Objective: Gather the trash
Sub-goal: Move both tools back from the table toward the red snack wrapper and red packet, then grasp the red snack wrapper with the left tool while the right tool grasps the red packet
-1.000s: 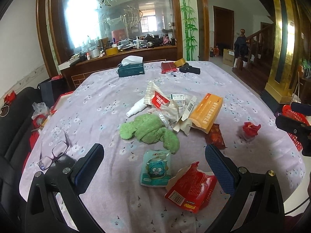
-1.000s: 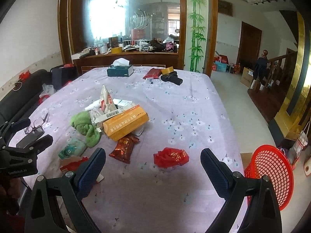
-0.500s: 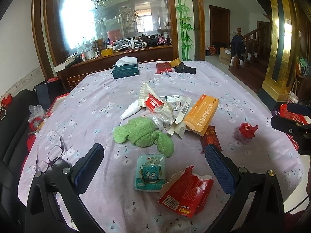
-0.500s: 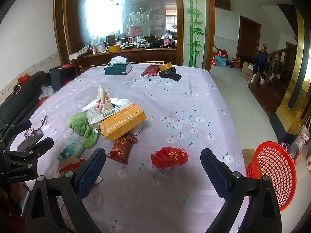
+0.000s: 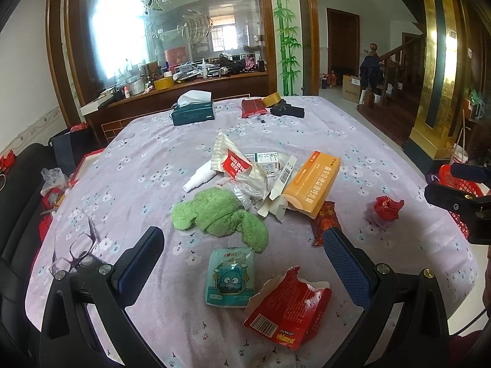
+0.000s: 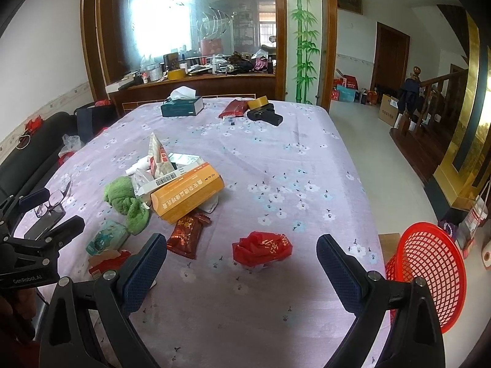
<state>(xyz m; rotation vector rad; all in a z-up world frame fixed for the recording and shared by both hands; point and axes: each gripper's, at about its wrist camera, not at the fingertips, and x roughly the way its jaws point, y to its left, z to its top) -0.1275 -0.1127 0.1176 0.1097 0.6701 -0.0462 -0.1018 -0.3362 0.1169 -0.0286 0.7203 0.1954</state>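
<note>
Trash lies on the purple flowered tablecloth (image 5: 129, 165). In the left wrist view a torn red packet (image 5: 287, 309) and a teal cartoon pouch (image 5: 230, 276) lie between the fingers of my open, empty left gripper (image 5: 242, 254). Beyond are a green cloth (image 5: 219, 214), an orange box (image 5: 313, 184), a dark red wrapper (image 5: 325, 219) and a crumpled red wrapper (image 5: 386, 208). In the right wrist view my open, empty right gripper (image 6: 242, 263) hovers in front of the crumpled red wrapper (image 6: 260, 247). A red mesh basket (image 6: 429, 273) stands off the table's right edge.
Glasses (image 5: 73, 245) and a phone (image 6: 46, 222) lie at the near left. A tissue box (image 5: 193, 112), a red pouch (image 5: 252, 107), a tape roll (image 5: 271, 99) and a black item (image 5: 288, 111) sit at the far end. A black sofa (image 5: 18, 190) is left.
Both grippers have drifted slightly; the scene has shifted a little left and down in both views. Both stay open and empty. No object on the table has moved.
</note>
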